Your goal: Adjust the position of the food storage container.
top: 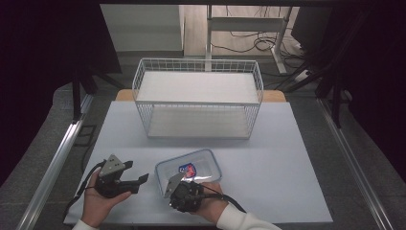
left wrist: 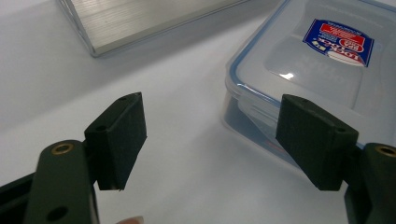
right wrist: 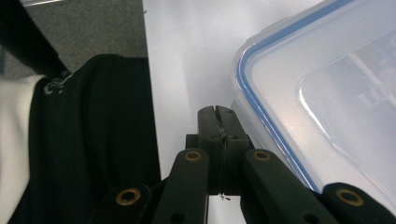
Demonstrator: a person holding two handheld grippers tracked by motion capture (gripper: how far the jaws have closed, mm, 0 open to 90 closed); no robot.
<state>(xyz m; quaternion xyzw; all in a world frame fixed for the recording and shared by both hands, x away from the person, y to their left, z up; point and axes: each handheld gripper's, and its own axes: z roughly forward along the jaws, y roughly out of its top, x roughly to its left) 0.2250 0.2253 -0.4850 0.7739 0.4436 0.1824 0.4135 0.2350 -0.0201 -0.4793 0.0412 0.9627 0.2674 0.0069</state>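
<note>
My table (top: pixel 268 167) is a pale, plain sheet. A clear lidded box (top: pixel 191 168) with a blue rim lies flat on it, just past my right fingers (right wrist: pixel 217 122) and to the right of my left ones. Beyond my fingers, a white wire rack (top: pixel 198 98) stands on the far half.

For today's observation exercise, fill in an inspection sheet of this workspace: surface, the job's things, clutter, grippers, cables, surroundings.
Surface: white table top, bare around the items.
Job's things: clear plastic food container with blue-sealed lid and red-and-blue label, lid on, lying flat near the front edge.
Clutter: white wire two-tier rack at the back, both tiers unloaded.
Grippers: left gripper open, jaws apart beside the container; right gripper shut with nothing between its jaws, at the container's near edge.
Cables: a black cable trails from the right gripper; loose cables on the floor beyond.
Surroundings: grey floor, metal side rails, desk frame behind.
</note>
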